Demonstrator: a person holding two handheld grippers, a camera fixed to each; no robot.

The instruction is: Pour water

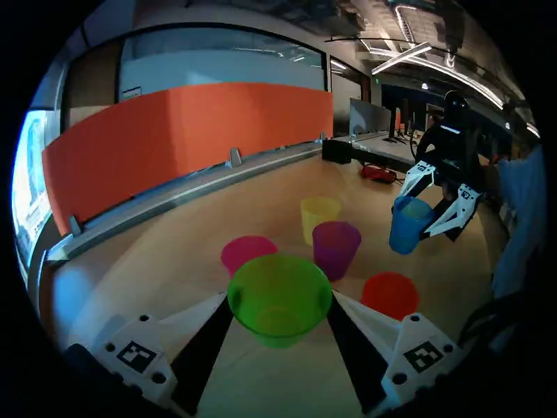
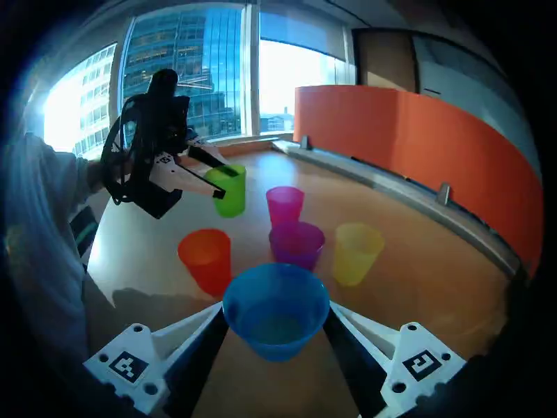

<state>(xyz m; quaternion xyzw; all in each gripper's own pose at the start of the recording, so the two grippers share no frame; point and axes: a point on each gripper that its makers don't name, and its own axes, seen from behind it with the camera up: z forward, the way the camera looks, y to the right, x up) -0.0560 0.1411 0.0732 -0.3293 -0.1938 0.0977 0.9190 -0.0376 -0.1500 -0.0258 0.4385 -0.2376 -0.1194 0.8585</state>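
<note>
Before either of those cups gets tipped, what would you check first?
1. The left hand-held gripper clamps the green cup: ok.
2. The right hand-held gripper clamps the blue cup: ok.
3. Both held cups upright: ok.
4. Water inside either one: cannot tell.
5. Held cups close enough to pour between: not ok, well apart.
6. Standing on table: pink cup, purple cup, yellow cup, orange cup: ok.

Left gripper clamps green cup; right gripper clamps blue cup.
</note>
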